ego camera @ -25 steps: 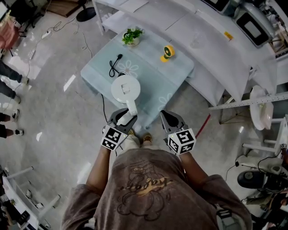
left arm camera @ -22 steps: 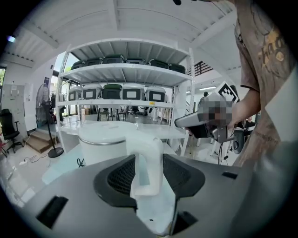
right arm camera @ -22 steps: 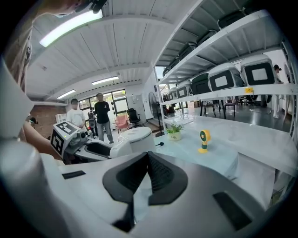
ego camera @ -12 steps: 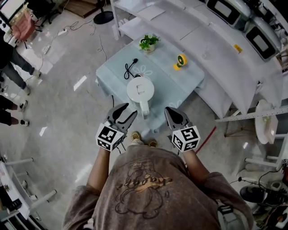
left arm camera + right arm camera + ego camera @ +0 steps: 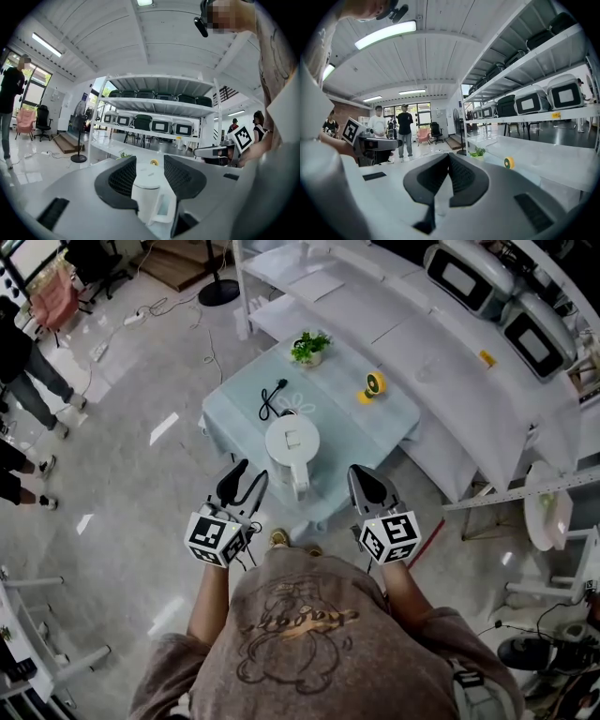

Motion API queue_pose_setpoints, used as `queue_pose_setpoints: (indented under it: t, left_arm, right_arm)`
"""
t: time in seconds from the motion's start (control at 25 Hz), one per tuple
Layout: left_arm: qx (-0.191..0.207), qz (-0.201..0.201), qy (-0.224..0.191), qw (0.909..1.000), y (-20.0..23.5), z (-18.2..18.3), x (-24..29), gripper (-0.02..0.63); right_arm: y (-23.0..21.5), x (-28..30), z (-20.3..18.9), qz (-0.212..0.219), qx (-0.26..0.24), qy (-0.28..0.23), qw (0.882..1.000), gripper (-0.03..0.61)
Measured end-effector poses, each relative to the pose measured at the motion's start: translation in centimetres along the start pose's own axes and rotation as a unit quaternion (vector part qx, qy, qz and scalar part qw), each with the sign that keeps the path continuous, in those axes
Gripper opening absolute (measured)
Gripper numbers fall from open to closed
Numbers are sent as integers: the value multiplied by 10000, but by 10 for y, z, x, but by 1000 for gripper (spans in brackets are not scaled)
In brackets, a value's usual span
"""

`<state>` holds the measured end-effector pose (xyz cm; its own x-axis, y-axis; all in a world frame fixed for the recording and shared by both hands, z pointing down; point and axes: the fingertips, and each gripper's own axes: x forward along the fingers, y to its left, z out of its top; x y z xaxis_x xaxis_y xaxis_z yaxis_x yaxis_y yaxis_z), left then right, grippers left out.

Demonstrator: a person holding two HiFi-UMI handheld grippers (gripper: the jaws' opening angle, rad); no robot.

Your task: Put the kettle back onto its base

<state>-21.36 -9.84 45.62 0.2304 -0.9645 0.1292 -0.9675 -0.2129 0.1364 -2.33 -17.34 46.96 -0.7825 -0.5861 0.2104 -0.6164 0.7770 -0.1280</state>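
A white kettle (image 5: 292,442) stands upright near the front edge of the pale blue table (image 5: 375,423), its handle (image 5: 300,482) towards me. A black cord with plug (image 5: 272,397) lies behind it; any base under it is hidden. My left gripper (image 5: 246,476) is open, just left of the handle and clear of it. In the left gripper view the kettle (image 5: 149,201) shows between the spread jaws of that gripper (image 5: 149,176). My right gripper (image 5: 362,476) is shut and empty, to the right of the kettle; in its own view the gripper (image 5: 449,161) has its jaws meeting.
A small potted plant (image 5: 307,347) and a yellow round object (image 5: 374,383) sit at the table's far side. White shelving (image 5: 441,352) with cases runs behind and to the right. People stand on the floor at the far left (image 5: 19,362).
My left gripper was at the kettle's handle; it has since opened and drawn back to the left. The kettle now stands alone on the table.
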Motion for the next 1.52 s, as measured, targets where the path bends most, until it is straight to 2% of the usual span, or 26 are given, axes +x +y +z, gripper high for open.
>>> queue_pose_setpoints:
  t: [0.2,0.44,0.68,1.52]
  left_arm:
    - [95,120,41,9999,1,-6,-5,182]
    - [160,329,194,9991,8,-25,-8,96]
    - [-112,579,260,9979,15,-36,-10,23]
    - [-256,648,325,9970,11,-36,-9,21]
  right_arm:
    - [-7,-4,1,-105,-29,-58,9999,0]
    - [-10,-7,-16,-128,-28,82,9999,0]
    - [-12,-8,-25,-157,12,145,9998,0]
    - [-11,-7,-37,-75,174,272,9995,-3]
